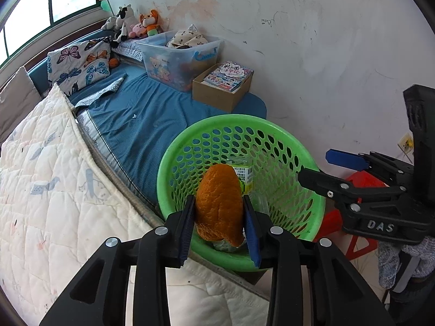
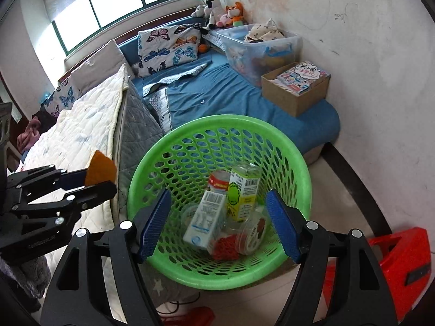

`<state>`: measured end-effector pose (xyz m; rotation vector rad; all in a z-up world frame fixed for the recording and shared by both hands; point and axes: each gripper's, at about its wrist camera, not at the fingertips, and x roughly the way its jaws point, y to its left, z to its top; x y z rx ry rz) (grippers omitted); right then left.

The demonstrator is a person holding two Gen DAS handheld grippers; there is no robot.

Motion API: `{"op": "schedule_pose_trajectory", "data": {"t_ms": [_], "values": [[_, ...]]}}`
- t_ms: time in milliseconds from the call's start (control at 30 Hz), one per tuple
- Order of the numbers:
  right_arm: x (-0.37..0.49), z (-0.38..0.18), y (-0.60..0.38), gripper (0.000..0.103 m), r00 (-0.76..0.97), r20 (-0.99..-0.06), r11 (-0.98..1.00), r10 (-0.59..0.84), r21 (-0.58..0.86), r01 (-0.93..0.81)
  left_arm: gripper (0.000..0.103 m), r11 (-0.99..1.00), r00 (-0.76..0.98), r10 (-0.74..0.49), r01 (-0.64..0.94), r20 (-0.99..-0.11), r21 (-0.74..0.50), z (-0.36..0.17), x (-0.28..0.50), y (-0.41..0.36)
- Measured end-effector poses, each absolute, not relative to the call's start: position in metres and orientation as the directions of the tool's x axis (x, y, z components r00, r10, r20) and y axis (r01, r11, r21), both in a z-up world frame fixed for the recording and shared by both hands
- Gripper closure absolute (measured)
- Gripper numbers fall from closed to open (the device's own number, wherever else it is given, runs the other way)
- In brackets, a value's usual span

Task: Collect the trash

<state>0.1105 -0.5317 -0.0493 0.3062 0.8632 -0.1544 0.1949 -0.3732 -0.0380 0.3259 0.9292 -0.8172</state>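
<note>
Left tongs (image 1: 218, 212) clamp an orange peel (image 1: 219, 203), pads pressed on both sides, held over the near rim of the green basket (image 1: 174, 152). Right tongs (image 2: 220, 222) gape wide with nothing between the pads, hanging above the basket (image 2: 296, 152) mouth. Directly below and ahead of right tongs, inside basket: white carton (image 2: 204, 221), yellow-green carton (image 2: 242, 195), clear cup (image 2: 252, 233), red bits (image 2: 224, 247). In the right view, left tongs (image 2: 93, 180) with the peel (image 2: 100, 171) sit left of the basket, by the bed (image 2: 223, 95) edge. Red stool (image 2: 402, 266) right of right tongs.
</note>
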Motion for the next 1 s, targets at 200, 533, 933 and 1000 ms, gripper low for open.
{"op": "schedule_pose_trajectory", "data": {"t_ms": [200,533,933,1000], "values": [[0.099,-0.045,-0.53,0.03,0.65,-0.76,0.949,-0.019,0.192,0.251,0.061,0.664,0.331,-0.487,0.742,-0.808,-0.097,-0.039,0.194,-0.381],[0.085,-0.039,-0.522,0.028,0.667,-0.745,0.951,-0.016,0.196,0.241,0.033,0.665,0.371,-0.498,0.743,-0.784,-0.072,-0.029,0.186,-0.375],[0.071,-0.028,-0.483,0.019,0.679,-0.734,0.964,-0.016,0.168,0.205,0.014,0.72,0.454,-0.489,0.692,-0.744,-0.051,-0.011,0.17,-0.31],[0.069,-0.027,-0.473,0.015,0.685,-0.729,0.967,-0.01,0.168,0.193,0.012,0.737,0.474,-0.482,0.674,-0.737,-0.049,-0.008,0.168,-0.293]]}}
